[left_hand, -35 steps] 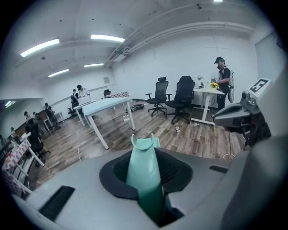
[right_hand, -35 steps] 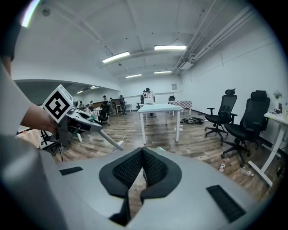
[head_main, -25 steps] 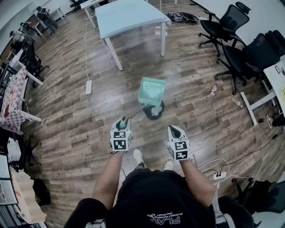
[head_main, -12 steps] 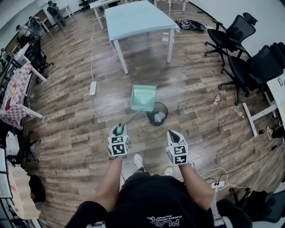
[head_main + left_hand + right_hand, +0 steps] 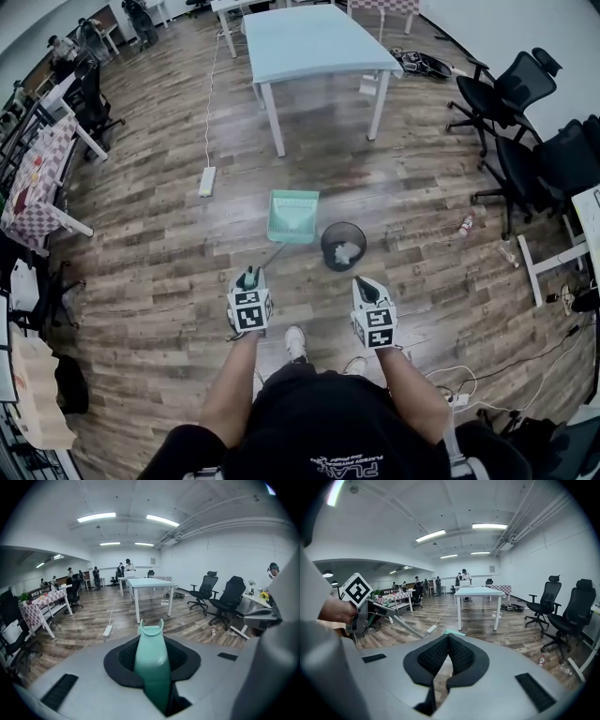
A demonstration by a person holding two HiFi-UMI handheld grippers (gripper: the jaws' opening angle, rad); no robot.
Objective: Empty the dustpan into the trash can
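Grip first: our left gripper (image 5: 248, 278) clamps the handle (image 5: 151, 660) of the teal dustpan (image 5: 292, 217), just left of the black trash can (image 5: 324, 246), right gripper (image 5: 363, 284) shut and empty, so we should tip only with its lip over the rim.

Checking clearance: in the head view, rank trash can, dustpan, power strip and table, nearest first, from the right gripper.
1. trash can, just ahead
2. dustpan, ahead-left
3. power strip, farther left
4. table, farthest back

Glossy wood-plank floor (image 5: 169, 244); smooth plastic dustpan (image 5: 292, 216); wire-mesh trash can (image 5: 343, 266).
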